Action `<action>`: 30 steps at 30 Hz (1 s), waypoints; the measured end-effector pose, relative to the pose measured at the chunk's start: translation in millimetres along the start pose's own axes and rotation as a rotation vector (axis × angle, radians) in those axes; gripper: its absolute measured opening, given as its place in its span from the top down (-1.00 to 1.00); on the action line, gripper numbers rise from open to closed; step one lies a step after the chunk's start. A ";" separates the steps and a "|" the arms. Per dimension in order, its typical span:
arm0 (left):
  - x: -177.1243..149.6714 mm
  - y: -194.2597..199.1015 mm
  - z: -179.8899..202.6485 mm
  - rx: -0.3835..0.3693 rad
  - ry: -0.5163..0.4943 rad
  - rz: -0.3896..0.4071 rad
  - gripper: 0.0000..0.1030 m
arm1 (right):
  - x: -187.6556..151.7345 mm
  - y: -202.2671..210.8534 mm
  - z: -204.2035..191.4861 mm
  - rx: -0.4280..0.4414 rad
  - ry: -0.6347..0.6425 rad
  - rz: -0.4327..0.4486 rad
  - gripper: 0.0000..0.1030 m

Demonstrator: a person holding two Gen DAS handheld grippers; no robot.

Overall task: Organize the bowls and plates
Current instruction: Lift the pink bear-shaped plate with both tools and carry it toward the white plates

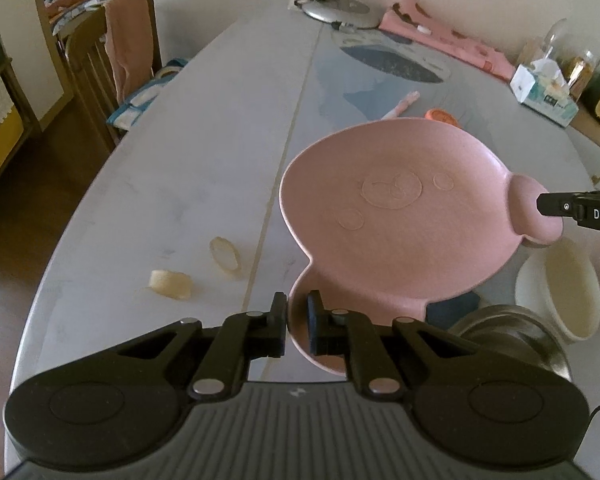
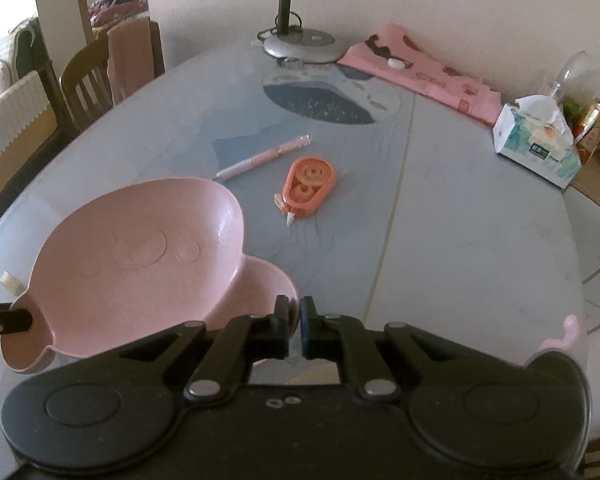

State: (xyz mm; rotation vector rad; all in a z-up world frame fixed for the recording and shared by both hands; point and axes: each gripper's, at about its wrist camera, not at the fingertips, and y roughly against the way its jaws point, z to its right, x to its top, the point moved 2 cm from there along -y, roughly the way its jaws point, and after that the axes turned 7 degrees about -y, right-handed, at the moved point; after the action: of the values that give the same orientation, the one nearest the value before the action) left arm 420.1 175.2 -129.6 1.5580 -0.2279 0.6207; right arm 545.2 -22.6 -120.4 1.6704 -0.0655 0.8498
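Observation:
A pink bear-face plate [image 1: 396,216] is held above the grey table [image 1: 204,168] by both grippers. My left gripper [image 1: 297,320] is shut on the rim of one ear of the plate. My right gripper [image 2: 295,322] is shut on the rim of the other ear; the plate [image 2: 140,252] fills the left of the right wrist view. The right gripper's tip also shows in the left wrist view [image 1: 548,205], and the left gripper's tip shows in the right wrist view [image 2: 8,320]. Below the plate stand a cream bowl [image 1: 560,288] and a metal bowl [image 1: 512,328].
Two tape rolls [image 1: 224,256] lie left of the plate. An orange correction-tape dispenser [image 2: 310,184] and a pink pen [image 2: 264,156] lie mid-table. A lamp base [image 2: 300,44], pink cloth [image 2: 416,68] and tissue box [image 2: 536,148] stand at the back. A chair [image 1: 100,68] stands left.

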 end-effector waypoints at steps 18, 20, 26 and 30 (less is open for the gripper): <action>-54.3 123.7 -25.5 -0.008 -0.019 0.079 0.83 | -48.7 124.4 -45.2 0.020 -0.044 0.092 0.88; -67.5 136.7 -31.6 -0.012 -0.019 0.077 0.83 | -59.0 137.1 -53.4 0.028 -0.052 0.095 0.88; -112.5 173.0 -51.7 -0.022 -0.014 0.070 0.83 | -94.5 170.1 -79.1 0.050 -0.065 0.097 0.88; -142.4 191.0 -65.2 -0.022 -0.011 0.055 0.83 | -121.8 186.5 -97.7 0.063 -0.072 0.086 0.88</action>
State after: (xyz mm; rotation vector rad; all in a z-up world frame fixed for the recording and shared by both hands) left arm 190.1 187.1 -40.5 1.5381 -0.2859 0.6507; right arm 319.9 -40.9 -30.5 1.7671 -0.1623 0.8638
